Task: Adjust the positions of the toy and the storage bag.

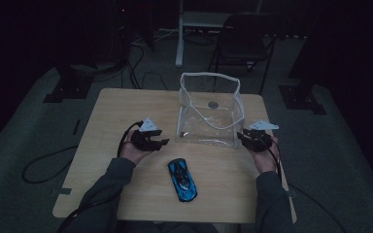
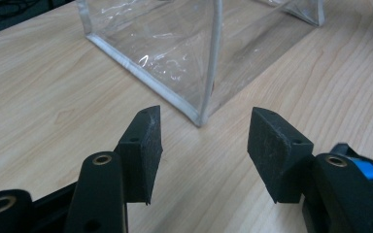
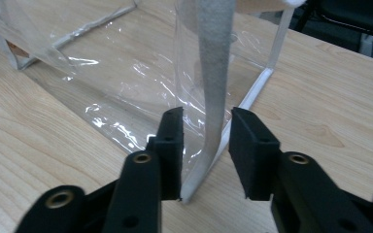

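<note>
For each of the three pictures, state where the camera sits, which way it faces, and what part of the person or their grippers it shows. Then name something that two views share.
High view: fixed above the person's side, looking forward and down on the wooden table; both sleeves, the left gripper and the right gripper show.
Left gripper view: rides the left gripper, facing a corner of the clear bag; its jaws stand apart.
Right gripper view: rides the right gripper, jaws either side of the bag's edge.
Shared: the high view and left gripper view both show the blue toy car.

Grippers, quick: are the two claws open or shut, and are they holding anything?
Left gripper: open, holding nothing, aimed at a corner of the clear bag.
Right gripper: open, the bag's edge strip between its jaws, not yet pinched.
</note>
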`<state>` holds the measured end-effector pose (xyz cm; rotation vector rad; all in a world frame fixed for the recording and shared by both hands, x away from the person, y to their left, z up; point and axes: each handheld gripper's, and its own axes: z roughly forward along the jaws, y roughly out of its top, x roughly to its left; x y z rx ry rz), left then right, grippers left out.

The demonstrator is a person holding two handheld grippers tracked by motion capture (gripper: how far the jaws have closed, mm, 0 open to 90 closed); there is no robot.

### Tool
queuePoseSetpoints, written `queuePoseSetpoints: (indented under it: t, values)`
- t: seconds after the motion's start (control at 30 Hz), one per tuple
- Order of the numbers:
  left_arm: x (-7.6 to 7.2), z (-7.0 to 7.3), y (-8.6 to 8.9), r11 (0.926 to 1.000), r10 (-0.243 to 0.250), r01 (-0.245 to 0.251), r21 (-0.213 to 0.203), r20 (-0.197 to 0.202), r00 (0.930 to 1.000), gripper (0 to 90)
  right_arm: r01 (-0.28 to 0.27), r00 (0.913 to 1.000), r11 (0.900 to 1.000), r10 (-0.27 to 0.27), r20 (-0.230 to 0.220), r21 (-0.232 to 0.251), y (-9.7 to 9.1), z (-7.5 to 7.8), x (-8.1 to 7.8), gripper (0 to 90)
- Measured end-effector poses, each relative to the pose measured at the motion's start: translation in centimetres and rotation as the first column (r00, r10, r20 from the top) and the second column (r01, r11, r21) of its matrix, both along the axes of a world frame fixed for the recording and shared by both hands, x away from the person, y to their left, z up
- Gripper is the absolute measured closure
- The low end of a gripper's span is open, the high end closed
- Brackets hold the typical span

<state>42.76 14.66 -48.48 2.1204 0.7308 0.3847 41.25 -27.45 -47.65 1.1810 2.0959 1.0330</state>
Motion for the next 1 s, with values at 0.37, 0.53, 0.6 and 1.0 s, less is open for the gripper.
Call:
queuePoseSetpoints:
  t: [0.37,0.53,0.6,1.0]
  values:
    - [1.2,0.6,-1.8,0.9997,-0.022,0.022,0.007,0.024,0.9995,55.5,-0.011,0.9998,0.9986,0.012,0.019,-0.052,0.4,0.1,-0.2,85.4]
    - [1.5,0.6,-2.9,0.9990,-0.043,0.042,0.017,0.033,0.9985,54.8,-0.019,0.9994,0.9989,0.020,0.028,-0.042,0.6,0.0,-0.5,87.2]
    - [1.7,0.6,-3.3,0.9989,-0.043,0.042,0.021,0.034,0.9985,54.7,-0.029,0.9990,0.9985,0.030,0.034,-0.047,0.6,-0.1,-0.7,87.7]
    - [3.1,0.9,-5.4,0.9994,-0.026,0.025,0.025,0.043,0.9987,66.6,-0.077,0.9963,0.9965,0.078,0.035,-0.033,1.2,0.0,-1.2,87.9]
